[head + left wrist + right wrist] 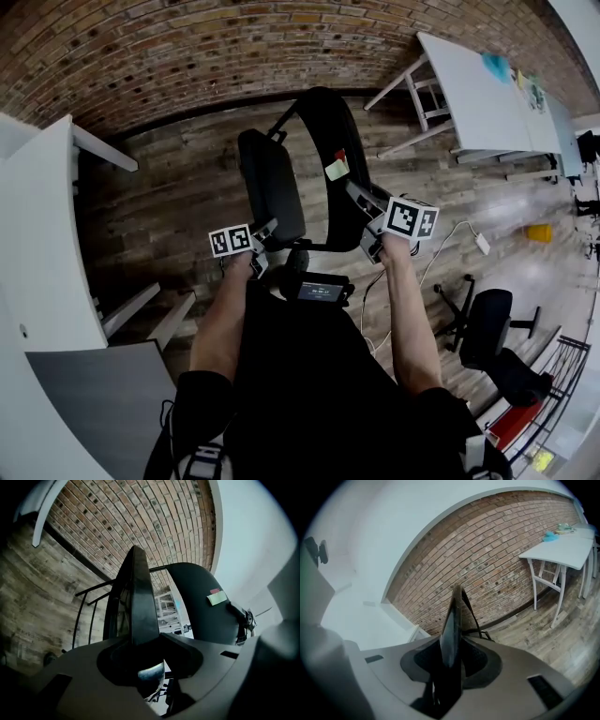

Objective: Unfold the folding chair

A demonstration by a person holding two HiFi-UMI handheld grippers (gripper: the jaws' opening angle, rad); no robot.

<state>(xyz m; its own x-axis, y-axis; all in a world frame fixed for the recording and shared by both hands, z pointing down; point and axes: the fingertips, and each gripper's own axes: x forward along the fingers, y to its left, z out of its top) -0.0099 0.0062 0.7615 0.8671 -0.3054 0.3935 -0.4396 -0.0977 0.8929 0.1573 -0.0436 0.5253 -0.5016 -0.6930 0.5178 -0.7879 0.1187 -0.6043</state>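
A black folding chair stands on the wood floor in front of me, partly folded. Its seat (272,183) is on the left and its curved backrest (328,131), with a pale sticky note (337,169), is on the right. My left gripper (265,236) is at the seat's near edge. In the left gripper view the seat (139,597) runs edge-on between the jaws, my left gripper (140,639) is shut on it, and the backrest (197,606) shows to the right. My right gripper (372,230) is shut on the backrest's near edge (452,620).
A white table (478,89) stands at the back right against the brick wall. A white desk (37,234) fills the left side. A black office chair (492,333) is at the right. A white plug and cable (481,244) and a yellow object (539,232) lie on the floor.
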